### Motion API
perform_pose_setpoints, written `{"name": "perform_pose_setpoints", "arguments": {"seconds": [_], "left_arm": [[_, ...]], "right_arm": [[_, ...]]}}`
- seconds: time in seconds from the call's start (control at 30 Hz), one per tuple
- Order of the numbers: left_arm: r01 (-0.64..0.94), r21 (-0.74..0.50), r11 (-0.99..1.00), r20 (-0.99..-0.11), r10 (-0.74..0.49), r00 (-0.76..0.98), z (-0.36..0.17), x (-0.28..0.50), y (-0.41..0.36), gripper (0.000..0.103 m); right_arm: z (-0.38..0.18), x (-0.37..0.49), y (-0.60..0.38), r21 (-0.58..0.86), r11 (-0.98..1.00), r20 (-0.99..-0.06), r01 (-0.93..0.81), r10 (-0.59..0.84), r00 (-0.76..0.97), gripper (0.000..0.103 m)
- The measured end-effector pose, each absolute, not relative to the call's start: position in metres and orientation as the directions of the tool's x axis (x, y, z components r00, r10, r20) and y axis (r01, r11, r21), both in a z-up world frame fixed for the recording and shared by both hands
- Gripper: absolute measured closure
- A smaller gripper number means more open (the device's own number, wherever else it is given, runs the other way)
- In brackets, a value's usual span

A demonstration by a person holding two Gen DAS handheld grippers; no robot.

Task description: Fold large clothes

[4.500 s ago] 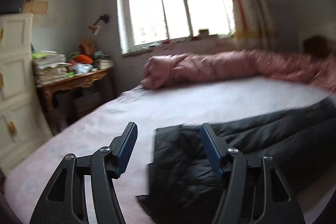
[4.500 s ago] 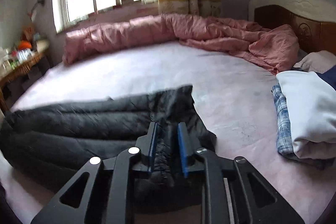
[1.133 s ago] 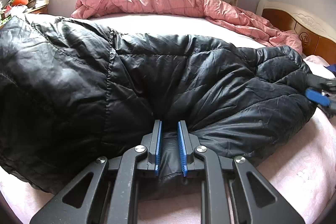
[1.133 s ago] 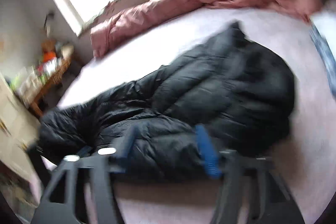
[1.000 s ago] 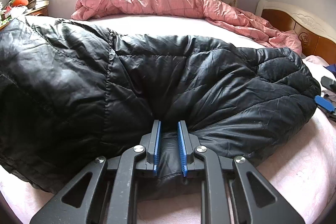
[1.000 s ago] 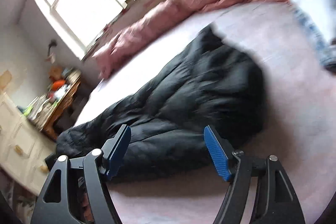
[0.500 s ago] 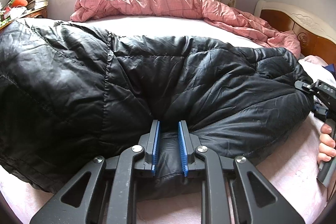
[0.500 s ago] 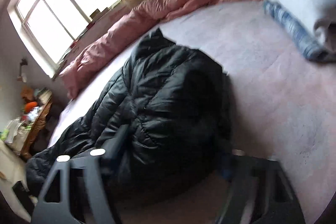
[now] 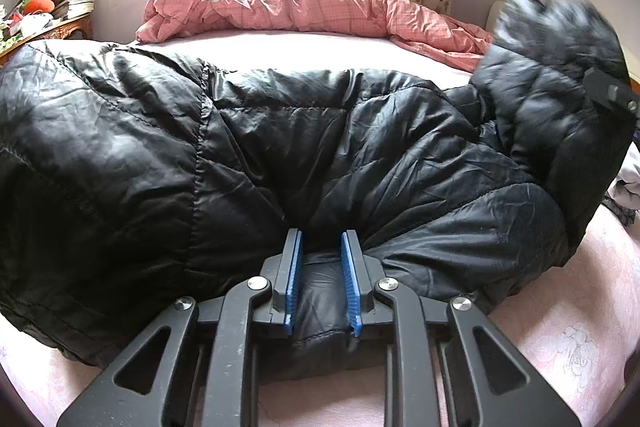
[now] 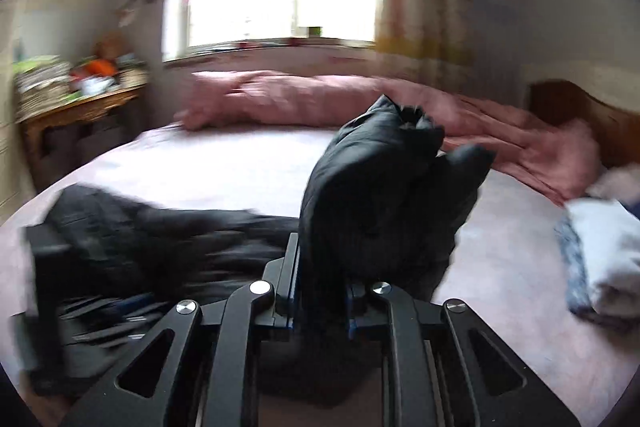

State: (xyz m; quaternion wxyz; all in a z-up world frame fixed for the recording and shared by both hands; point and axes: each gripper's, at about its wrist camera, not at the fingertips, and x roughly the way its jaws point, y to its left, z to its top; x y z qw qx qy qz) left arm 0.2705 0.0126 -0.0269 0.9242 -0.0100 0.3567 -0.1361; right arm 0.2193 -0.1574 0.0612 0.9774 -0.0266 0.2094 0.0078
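Observation:
A black puffer jacket [image 9: 280, 131] lies lengthwise across the pink bed sheet [image 9: 560, 327]. My left gripper [image 9: 322, 239] is shut on the jacket's near hem, and a fold of black fabric fills the gap between its blue pads. In the right wrist view my right gripper [image 10: 320, 267] has its jaws closing on the jacket's right end [image 10: 384, 187]. That end stands bunched above the bed, between the pads. In the left wrist view the same raised end [image 9: 560, 75] shows at the right, blurred by motion.
A rumpled pink quilt [image 9: 280, 7] runs along the far side of the bed under the window. Folded clothes [image 10: 600, 259] are stacked at the right, near the wooden headboard [image 10: 580, 115]. A cluttered wooden desk [image 10: 80, 107] stands left of the bed.
My right gripper went from open beside the jacket to closed on its right end and raised that end off the bed. The left gripper stayed put, still clamped on the hem.

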Motion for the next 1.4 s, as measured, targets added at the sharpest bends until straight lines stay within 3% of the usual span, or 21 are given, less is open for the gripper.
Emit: {"name": "perform_pose_setpoints", "arguments": {"seconds": [0.27,0.4,0.47,0.53,0.6,0.8,0.9,0.97,1.23,1.4], "left_arm": [[0.246,-0.126,0.961,-0.651,-0.267,0.711,-0.026,0.269,0.014,0.083],[0.25,-0.131,0.959,-0.65,-0.274,0.709,-0.027,0.27,0.017,0.082],[0.252,-0.131,0.959,-0.65,-0.275,0.709,-0.027,0.27,0.019,0.082],[0.253,-0.132,0.958,-0.65,-0.277,0.708,-0.027,0.271,0.02,0.082],[0.252,-0.131,0.959,-0.649,-0.275,0.709,-0.027,0.27,0.02,0.082],[0.252,-0.132,0.959,-0.649,-0.276,0.709,-0.027,0.27,0.02,0.082],[0.252,-0.132,0.959,-0.649,-0.276,0.709,-0.027,0.27,0.02,0.082],[0.252,-0.132,0.959,-0.649,-0.276,0.709,-0.027,0.27,0.02,0.082],[0.254,-0.132,0.958,-0.649,-0.277,0.709,-0.027,0.269,0.021,0.081],[0.254,-0.13,0.958,-0.649,-0.276,0.709,-0.027,0.27,0.021,0.081]], "right_arm": [[0.004,0.248,-0.124,0.163,0.972,-0.579,-0.168,0.232,0.781,0.086],[-0.017,0.257,-0.151,0.377,0.911,-0.535,-0.167,0.362,0.763,0.086],[-0.017,0.252,-0.158,0.409,0.894,-0.521,-0.183,0.394,0.757,0.085],[-0.013,0.245,-0.158,0.396,0.891,-0.519,-0.223,0.418,0.746,0.065],[-0.007,0.237,-0.156,0.376,0.887,-0.521,-0.267,0.441,0.731,0.052],[0.027,0.205,-0.192,0.386,0.899,-0.422,-0.205,0.37,0.828,0.048],[0.043,0.186,-0.239,0.388,0.919,-0.315,0.063,0.069,0.946,0.026],[0.039,0.187,-0.271,0.444,0.882,-0.328,0.157,-0.003,0.945,0.026],[-0.017,0.197,-0.384,0.649,0.652,-0.492,0.393,-0.034,0.87,0.026],[-0.035,0.204,-0.4,0.753,0.598,-0.427,0.274,0.126,0.896,0.022]]}}
